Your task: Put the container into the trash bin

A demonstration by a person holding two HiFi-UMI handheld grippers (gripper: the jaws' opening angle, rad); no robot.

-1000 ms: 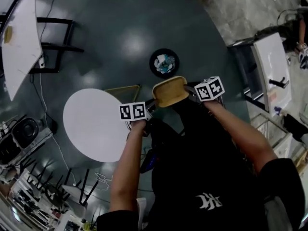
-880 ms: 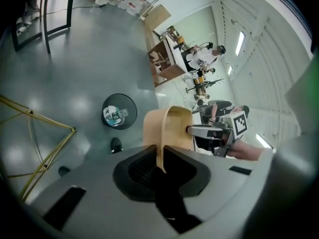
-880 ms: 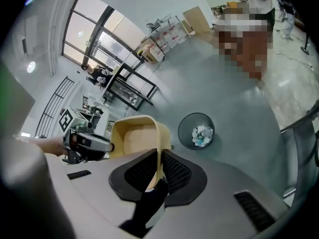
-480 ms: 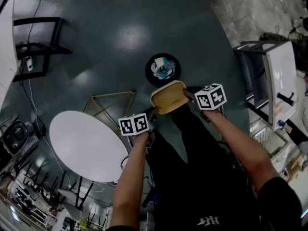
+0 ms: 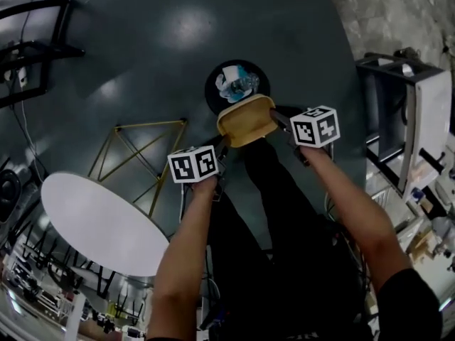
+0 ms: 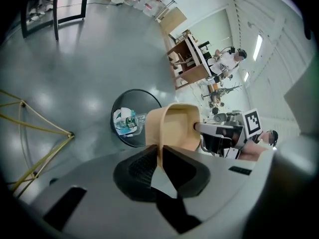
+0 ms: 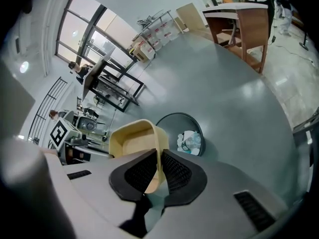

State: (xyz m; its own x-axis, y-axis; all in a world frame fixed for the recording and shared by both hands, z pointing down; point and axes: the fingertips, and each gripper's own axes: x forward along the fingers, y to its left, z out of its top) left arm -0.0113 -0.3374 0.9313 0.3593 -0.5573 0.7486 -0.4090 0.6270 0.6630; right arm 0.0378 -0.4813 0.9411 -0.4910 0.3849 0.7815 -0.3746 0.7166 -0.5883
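Observation:
A tan, open-topped plastic container [image 5: 245,121] hangs between both grippers, just over the near rim of a round black trash bin [image 5: 213,91] on the floor. My left gripper [image 5: 222,148] grips the container's left wall; its jaws are closing with that thin wall [image 6: 160,143] pressed between the pads. On the opposite side my right gripper [image 5: 279,123] is shut on the other wall [image 7: 158,153]. The bin [image 6: 134,94] holds a plastic bottle [image 6: 127,122] and crumpled paper. In the right gripper view the bin [image 7: 174,121] lies just beyond the container [image 7: 132,141].
A round white table [image 5: 92,222] stands at the lower left, with a yellow wire frame [image 5: 142,155] beside it. A white cabinet and metal rack [image 5: 419,119] line the right side. The person's dark trouser legs [image 5: 270,212] stand right below the container.
Both grippers have sunk with the container toward the bin. The container now overlaps the bin's near rim; before, a gap showed between them.

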